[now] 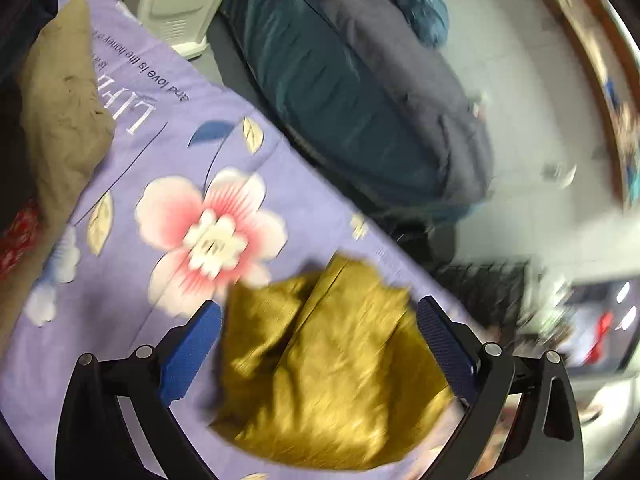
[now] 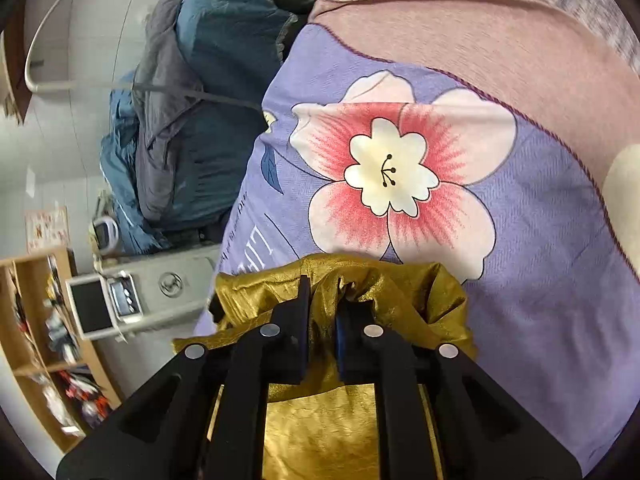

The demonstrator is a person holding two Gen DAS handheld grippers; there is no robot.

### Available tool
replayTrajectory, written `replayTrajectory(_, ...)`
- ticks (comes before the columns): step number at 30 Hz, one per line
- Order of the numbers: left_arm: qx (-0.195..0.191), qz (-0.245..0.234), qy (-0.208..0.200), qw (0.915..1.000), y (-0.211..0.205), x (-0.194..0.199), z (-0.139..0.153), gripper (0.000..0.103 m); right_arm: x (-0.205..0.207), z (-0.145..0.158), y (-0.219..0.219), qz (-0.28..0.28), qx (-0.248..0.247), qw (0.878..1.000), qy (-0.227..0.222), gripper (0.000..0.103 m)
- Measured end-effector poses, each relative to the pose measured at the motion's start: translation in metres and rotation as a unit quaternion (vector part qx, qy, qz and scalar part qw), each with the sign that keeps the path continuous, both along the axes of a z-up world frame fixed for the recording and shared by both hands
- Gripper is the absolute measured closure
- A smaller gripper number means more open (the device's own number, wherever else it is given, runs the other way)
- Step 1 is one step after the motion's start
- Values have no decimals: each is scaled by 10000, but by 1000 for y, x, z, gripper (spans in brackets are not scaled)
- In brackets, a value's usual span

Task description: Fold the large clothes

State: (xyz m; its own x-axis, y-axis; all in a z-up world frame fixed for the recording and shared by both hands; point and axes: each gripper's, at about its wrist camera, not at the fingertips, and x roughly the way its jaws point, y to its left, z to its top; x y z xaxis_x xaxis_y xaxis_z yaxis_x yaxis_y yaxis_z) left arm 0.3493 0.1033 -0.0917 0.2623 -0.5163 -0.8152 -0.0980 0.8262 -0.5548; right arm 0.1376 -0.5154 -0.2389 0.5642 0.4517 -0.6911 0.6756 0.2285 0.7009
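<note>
On the lilac bedsheet (image 1: 168, 184) printed with a large pink flower (image 1: 212, 232), the left wrist view shows the golden garment (image 1: 328, 360) as a crumpled heap. It lies on the near side of the flower, its upper edge just below the petals. A central crease runs up and away from the camera, slightly tilted to the right, and this marks its long axis; motion blur hides finer detail. The left gripper (image 1: 320, 312) has its jaws spread wide, one blue pad on each side of the heap. The garment sits between the jaws. Whether either pad touches the fabric cannot be told. A tan cloth (image 1: 60, 112) lies well beyond the flower, at the far left of the sheet. A dark blue quilt (image 1: 352, 92) lies off the sheet edge to the right of the flower.

In the right wrist view, the same golden garment (image 2: 340, 292) is bunched around the right gripper (image 2: 322, 312), on the near side of the flower (image 2: 392, 176). Its fabric trails back toward the camera beneath the gripper body, so its long axis follows the fingers. The jaws are drawn close together and pinch a fold of the golden fabric, which bulges over both fingertips. The bedsheet (image 2: 540, 280) extends past the flower.
</note>
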Motion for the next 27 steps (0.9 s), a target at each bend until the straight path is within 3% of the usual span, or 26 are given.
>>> replayTrajectory(3,917,-878,-470,9908,-44,-39,5,7,-13,5,-9,-494,289,9983,-92,67)
replayTrajectory(5,1194,-1263,-727,9821,-68,-67,6,7,-21,27,-19,-663,-185,9975,-136,44)
replayTrajectory(7,1427,-1578,-900,9729,-89,-93,3,7,-22,54,-26,-472,-785,9956,-187,37)
replayTrajectory(9,1847,-1835,-1083,9594,-111,-117,-1,7,-13,81,-23,124,-1401,9893,-379,37)
replayTrajectory(11,2085,-2021,-1181,9496,-130,-134,-6,7,7,111,1,1267,-2190,9657,-579,37)
replayTrajectory(12,2214,-2154,-1223,9432,-141,-144,-8,7,16,120,17,1795,-2481,9499,-626,37)
replayTrajectory(13,2286,-2245,-1255,9389,-149,-150,-11,7,27,128,41,2480,-2746,9263,-708,37)
replayTrajectory(15,2355,-2521,-1268,9300,-171,-165,-19,7,44,132,86,3501,-2766,8906,-881,37)
replayTrajectory(17,2435,-2665,-1227,9245,-186,-173,-26,7,58,129,134,4300,-2472,8615,-1093,37)
replayTrajectory(20,2393,-2708,-1195,9247,-197,-182,-29,7,75,125,191,4960,-2313,8266,-1315,37)
replayTrajectory(23,2429,-2681,-1230,9241,-197,-193,-22,7,89,120,235,5389,-2155,8007,-1484,37)
replayTrajectory(27,2491,-2454,-1139,9299,-184,-201,-19,7,102,119,282,5818,-2060,7683,-1698,35)
